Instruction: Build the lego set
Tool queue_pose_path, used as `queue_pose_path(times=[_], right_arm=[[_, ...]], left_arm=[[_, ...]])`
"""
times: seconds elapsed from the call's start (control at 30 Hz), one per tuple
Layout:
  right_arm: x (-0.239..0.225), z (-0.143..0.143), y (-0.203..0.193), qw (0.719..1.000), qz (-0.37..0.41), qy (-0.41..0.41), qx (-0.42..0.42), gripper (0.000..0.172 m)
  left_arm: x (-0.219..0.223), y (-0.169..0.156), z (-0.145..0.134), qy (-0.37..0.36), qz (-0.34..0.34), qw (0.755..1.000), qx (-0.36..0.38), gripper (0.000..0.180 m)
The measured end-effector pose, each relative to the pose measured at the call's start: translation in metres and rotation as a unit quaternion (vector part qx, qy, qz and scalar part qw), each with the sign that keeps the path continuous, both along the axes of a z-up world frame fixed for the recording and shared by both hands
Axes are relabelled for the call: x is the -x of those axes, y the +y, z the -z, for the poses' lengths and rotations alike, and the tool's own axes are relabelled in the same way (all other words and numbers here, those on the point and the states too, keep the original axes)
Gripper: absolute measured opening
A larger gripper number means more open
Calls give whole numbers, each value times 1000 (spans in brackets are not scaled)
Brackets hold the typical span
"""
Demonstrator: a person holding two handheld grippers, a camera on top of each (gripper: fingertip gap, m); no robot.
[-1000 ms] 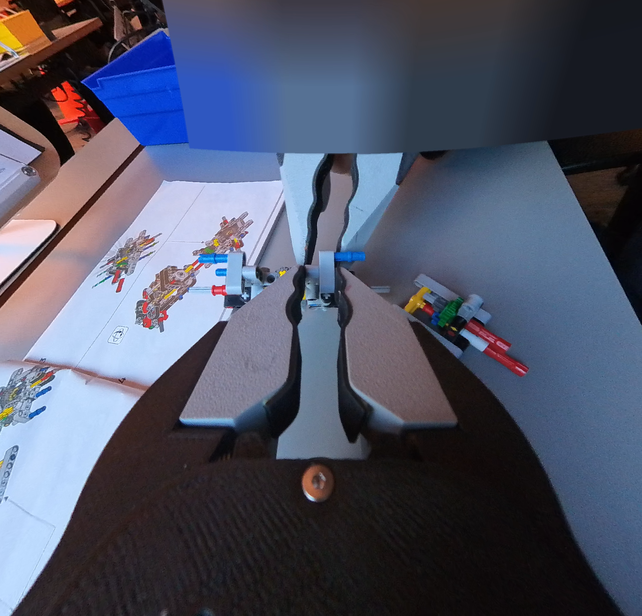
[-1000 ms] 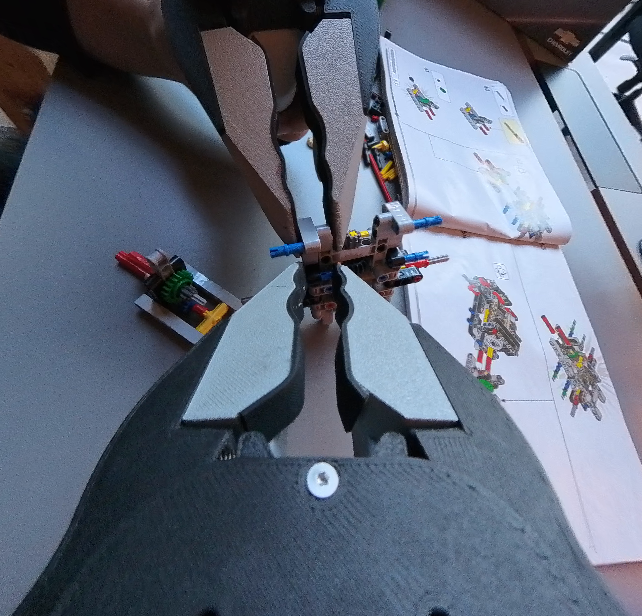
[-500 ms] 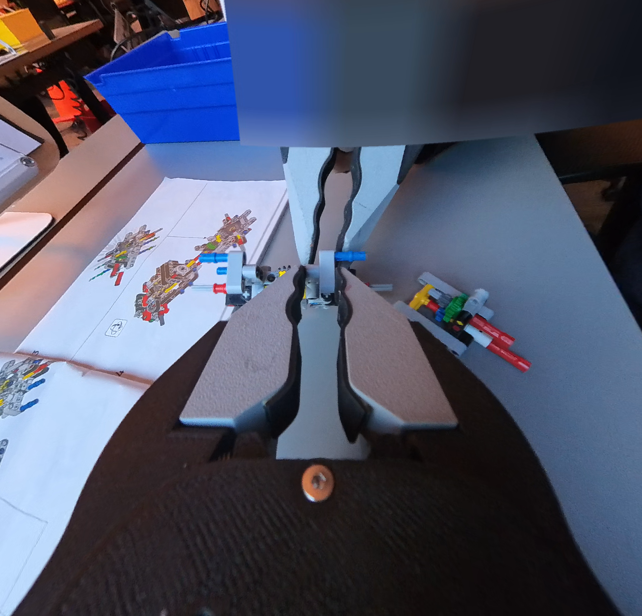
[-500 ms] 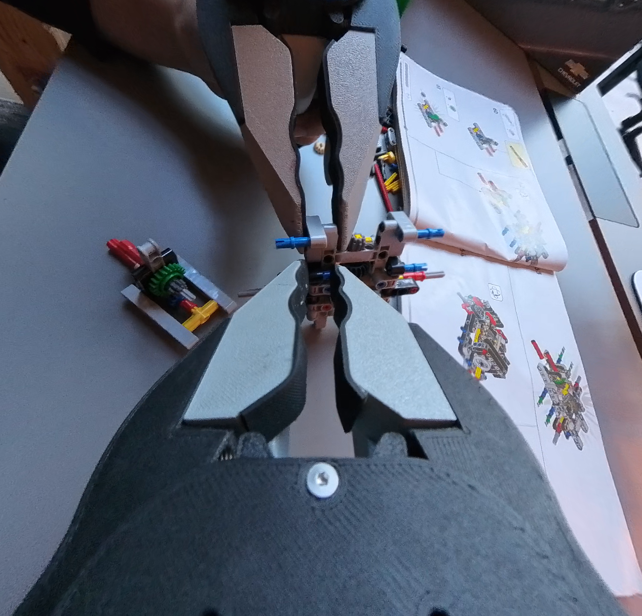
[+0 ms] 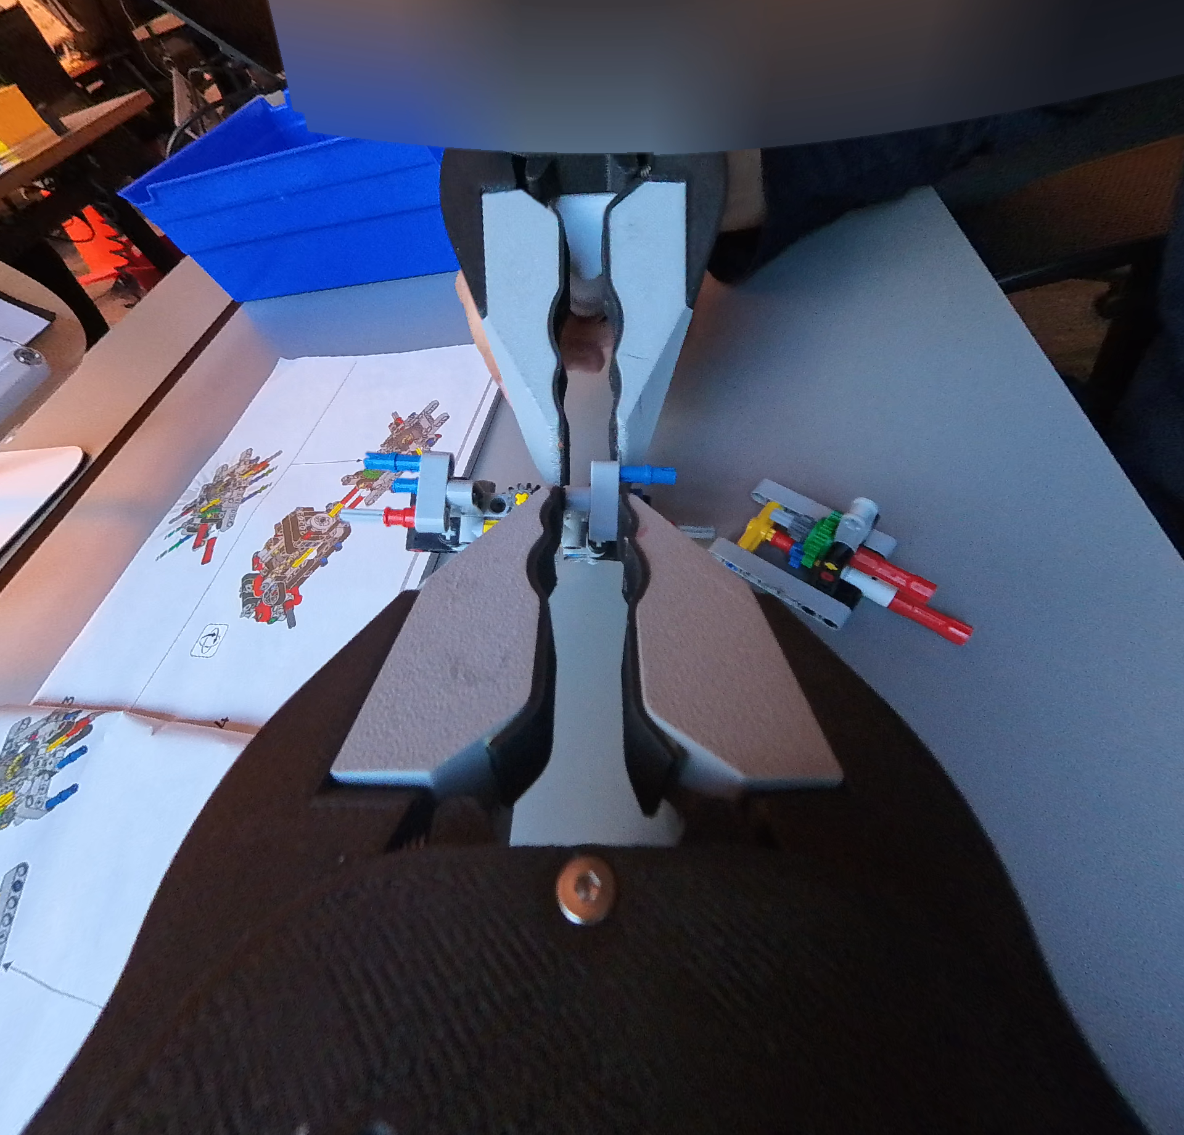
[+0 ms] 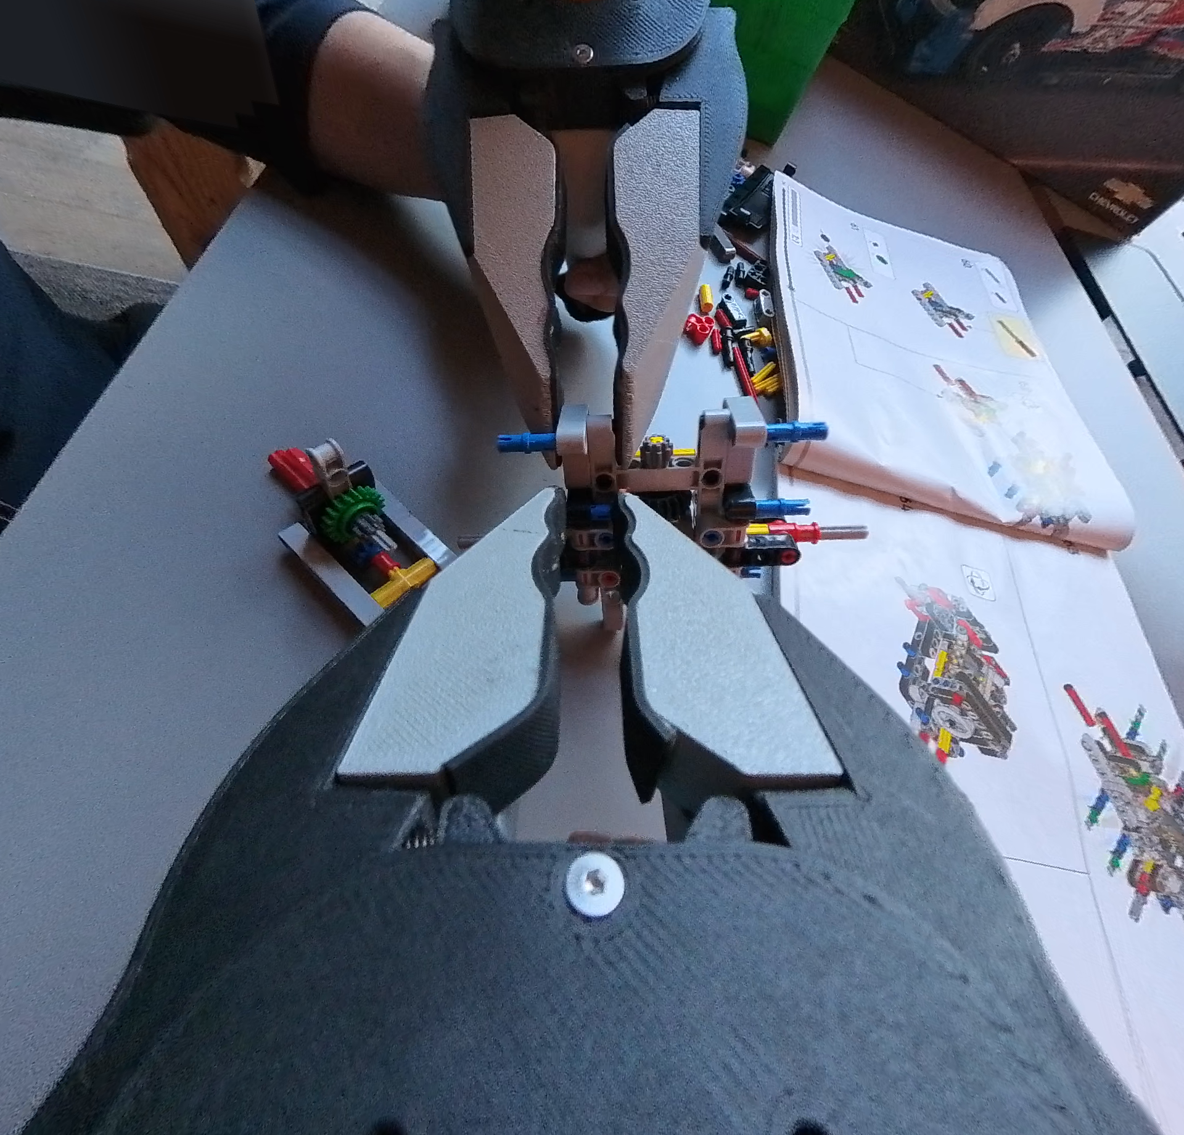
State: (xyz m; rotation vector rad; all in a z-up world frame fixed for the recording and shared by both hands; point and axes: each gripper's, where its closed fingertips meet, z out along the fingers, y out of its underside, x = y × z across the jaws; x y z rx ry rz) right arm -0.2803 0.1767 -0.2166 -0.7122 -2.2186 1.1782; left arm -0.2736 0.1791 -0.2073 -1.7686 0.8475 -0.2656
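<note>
Left wrist view: my left gripper (image 5: 591,515) is closed down on the grey upright beam at 1 end of the brick assembly (image 5: 461,508), and both fingertips press its sides. A blue pin (image 5: 647,474) sticks out of that beam to the right, just past my right-hand fingertip. The rest of the assembly runs off to the left of the jaws, with 2 more blue pins and a red-tipped axle pointing out over the open instruction booklet (image 5: 256,528). Straight ahead, the right gripper (image 5: 589,464) comes in tip to tip with mine from the far side. A small gear module (image 5: 833,553), with a green gear, a yellow connector and red axles, lies on the grey table (image 5: 961,399) to the right of the jaws, apart from them. A blue bin (image 5: 288,220) stands at the far left.

Right wrist view: my right gripper (image 6: 592,528) pinches the dark lower stack of the same brick assembly (image 6: 653,483), and the pads grip it on both sides. The left gripper (image 6: 586,438) clamps the grey beam just above my fingertips. The assembly's other upright sits right of the jaws. The gear module (image 6: 359,528) lies to the left, and loose parts (image 6: 737,329) are scattered beyond, beside the booklet (image 6: 929,399).
</note>
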Motion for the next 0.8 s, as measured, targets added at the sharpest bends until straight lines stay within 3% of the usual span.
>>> queue_pose_path(times=[0.23,0.27,0.33,0.43,0.53,0.67,0.8], right_arm=[[4,0,0,997,21,33,-63,9],[1,2,-2,997,12,31,-67,0],[-3,18,-5,996,-5,4,-90,0],[0,19,-12,999,-12,-21,-44,0],[7,8,-2,998,18,30,-46,0],[4,-13,22,994,52,85,-48,3],[-7,-10,18,999,44,23,-1,14]], left_arm=[[3,0,0,-8,-7,1000,6,12],[3,-2,6,2,-2,1000,21,12],[2,-4,31,33,2,997,74,12],[7,3,35,71,-21,995,59,12],[6,5,25,35,-21,998,50,12],[5,4,25,41,-18,998,41,13],[3,6,21,37,-17,999,30,12]])
